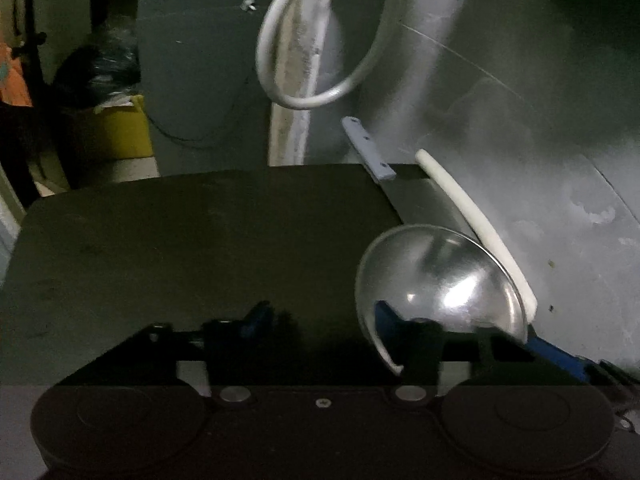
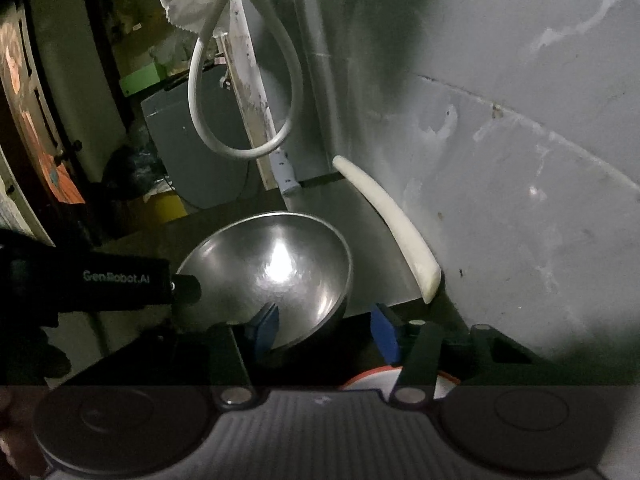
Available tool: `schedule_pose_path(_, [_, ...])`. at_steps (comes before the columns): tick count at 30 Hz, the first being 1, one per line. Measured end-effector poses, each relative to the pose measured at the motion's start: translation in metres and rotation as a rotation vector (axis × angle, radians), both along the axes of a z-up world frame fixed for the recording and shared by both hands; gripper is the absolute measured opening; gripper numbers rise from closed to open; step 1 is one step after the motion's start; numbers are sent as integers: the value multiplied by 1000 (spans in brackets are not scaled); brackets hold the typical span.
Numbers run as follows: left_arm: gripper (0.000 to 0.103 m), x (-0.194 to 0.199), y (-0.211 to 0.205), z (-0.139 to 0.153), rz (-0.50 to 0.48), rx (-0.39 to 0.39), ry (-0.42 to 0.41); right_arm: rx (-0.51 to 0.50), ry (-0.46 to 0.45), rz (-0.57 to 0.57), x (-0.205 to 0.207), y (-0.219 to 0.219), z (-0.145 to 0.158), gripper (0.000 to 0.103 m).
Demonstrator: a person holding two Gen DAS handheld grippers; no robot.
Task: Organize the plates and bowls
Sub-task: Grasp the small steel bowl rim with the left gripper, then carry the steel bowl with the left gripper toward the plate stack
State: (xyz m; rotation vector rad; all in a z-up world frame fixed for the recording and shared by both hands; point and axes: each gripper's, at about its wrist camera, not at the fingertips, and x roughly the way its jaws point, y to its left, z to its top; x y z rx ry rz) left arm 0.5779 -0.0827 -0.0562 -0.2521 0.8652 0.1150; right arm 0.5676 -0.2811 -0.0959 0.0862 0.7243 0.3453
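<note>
A steel bowl (image 1: pixel 440 288) (image 2: pixel 272 268) sits tilted on the dark table (image 1: pixel 180 240), its hollow facing both cameras. My left gripper (image 1: pixel 320 316) is open wide; its right finger lies inside the bowl's rim and its left finger is far off to the side. My right gripper (image 2: pixel 324 326) is open and straddles the bowl's near rim, with the left pad inside and the right pad outside. In the right wrist view the left gripper's black body (image 2: pixel 120 280) reaches the bowl's left edge. A white dish with an orange rim (image 2: pixel 380 376) shows under the right gripper.
A cream bar (image 2: pixel 400 232) leans along the grey wall (image 2: pixel 520 160). A knife with a grey handle (image 2: pixel 286 176) lies at the table's far edge. A white hose loop (image 2: pixel 240 120) hangs above. A yellow bin (image 1: pixel 120 128) and a grey panel (image 1: pixel 192 60) stand beyond the table.
</note>
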Motion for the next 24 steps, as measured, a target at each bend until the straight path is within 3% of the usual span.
schedule_pose_path(2, [27, 2, -1, -2, -42, -28, -6, 2, 2, 3, 1, 1, -1, 47])
schedule_pose_path(5, [15, 4, -7, -2, -82, -31, -9, -1, -5, 17, 2, 2, -1, 37])
schedule_pose_path(14, [14, -7, -11, 3, -78, -16, -21, 3, -25, 29, -8, -2, 5, 33])
schedule_pose_path(24, [14, -57, -21, 52, -94, 0, -138, 9, -118, 11, -56, -11, 50, 33])
